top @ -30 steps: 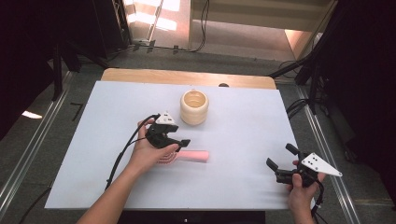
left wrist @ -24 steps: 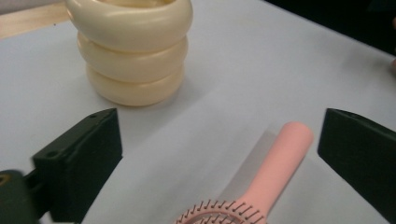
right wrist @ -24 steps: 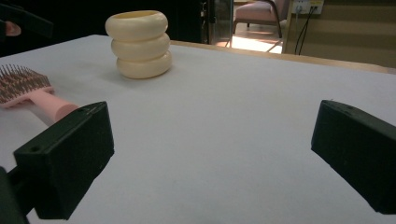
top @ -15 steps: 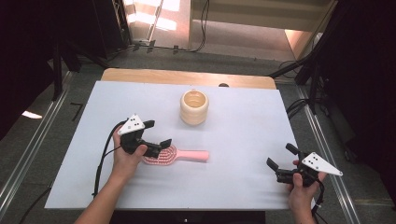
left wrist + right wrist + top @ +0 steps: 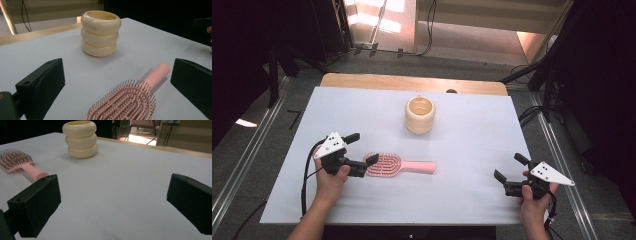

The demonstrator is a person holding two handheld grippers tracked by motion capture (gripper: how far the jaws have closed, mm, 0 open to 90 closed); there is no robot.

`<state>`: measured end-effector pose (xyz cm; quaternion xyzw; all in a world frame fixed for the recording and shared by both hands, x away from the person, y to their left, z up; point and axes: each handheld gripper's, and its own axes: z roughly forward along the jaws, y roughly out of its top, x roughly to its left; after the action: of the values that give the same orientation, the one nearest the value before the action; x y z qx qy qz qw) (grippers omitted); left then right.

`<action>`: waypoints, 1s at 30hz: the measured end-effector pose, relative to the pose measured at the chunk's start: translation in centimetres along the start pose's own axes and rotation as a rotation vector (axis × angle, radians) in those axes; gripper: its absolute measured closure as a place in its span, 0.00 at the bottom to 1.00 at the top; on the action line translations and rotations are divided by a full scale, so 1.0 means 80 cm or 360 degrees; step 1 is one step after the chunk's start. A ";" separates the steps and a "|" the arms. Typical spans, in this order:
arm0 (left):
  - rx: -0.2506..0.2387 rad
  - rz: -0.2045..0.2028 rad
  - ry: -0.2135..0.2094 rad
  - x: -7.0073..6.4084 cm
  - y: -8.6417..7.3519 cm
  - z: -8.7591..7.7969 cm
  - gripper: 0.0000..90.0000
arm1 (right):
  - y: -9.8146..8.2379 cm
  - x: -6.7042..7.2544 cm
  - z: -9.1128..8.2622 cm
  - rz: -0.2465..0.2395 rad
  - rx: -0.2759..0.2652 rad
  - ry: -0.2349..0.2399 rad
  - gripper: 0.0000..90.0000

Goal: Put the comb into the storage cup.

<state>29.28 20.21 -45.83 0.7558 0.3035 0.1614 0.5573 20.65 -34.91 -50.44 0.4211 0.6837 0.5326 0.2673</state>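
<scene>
A pink hairbrush lies flat on the white table, bristles up, handle pointing right. My left gripper sits just left of the brush head. Its jaws have just been opening and stand wide. In the left gripper view the brush head lies low between the jaws of that gripper, with neither pad touching it. A cream ribbed cup stands upright behind the brush, and also appears as the cup in that view. My right gripper rests open and empty near the table's right front.
The white tabletop has a wooden strip along its far edge. Metal rails and dark stands flank both sides. From the right gripper I see the cup and the brush far off to the left.
My left hand has slid left off the brush, and its jaws have spread and let the brush go. The brush head now lies uncovered on the table. The right hand has not moved.
</scene>
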 end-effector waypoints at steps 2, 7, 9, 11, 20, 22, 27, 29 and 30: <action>-0.0010 0.0009 0.0015 0.001 -0.004 -0.007 0.00 | 0.003 0.000 0.000 0.0026 -0.0005 0.0016 0.00; -0.0057 -0.0016 0.0029 0.005 -0.014 -0.021 0.00 | 0.011 0.000 0.001 0.0027 0.0000 0.0038 0.00; -0.0062 -0.0014 0.0049 0.007 -0.017 -0.027 0.00 | 0.014 0.000 0.002 0.0015 0.0010 0.0048 0.00; -0.0064 -0.0007 0.0069 0.007 -0.020 -0.031 0.00 | 0.017 0.001 0.004 0.0003 0.0028 0.0066 0.00; -0.0104 -0.0007 0.0073 0.011 -0.036 -0.050 0.00 | 0.032 0.003 0.013 -0.0044 0.0093 0.0176 0.00; -0.0106 -0.0003 0.0090 0.012 -0.039 -0.053 0.00 | 0.036 0.006 0.015 -0.0061 0.0115 0.0179 0.00; -0.0113 -0.0014 0.0120 0.015 -0.046 -0.061 0.00 | 0.045 0.014 0.024 -0.0083 0.0146 0.0213 0.00; -0.0117 -0.0017 0.0131 0.016 -0.048 -0.064 0.00 | 0.050 0.016 0.028 -0.0099 0.0157 0.0234 0.00; -0.0121 -0.0023 0.0130 0.017 -0.049 -0.065 0.00 | 0.052 0.018 0.030 -0.0102 0.0165 0.0252 0.00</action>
<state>26.20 25.65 -47.92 0.7246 0.3252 0.1994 0.5740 23.12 -32.15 -47.03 0.3688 0.7425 0.5194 0.2071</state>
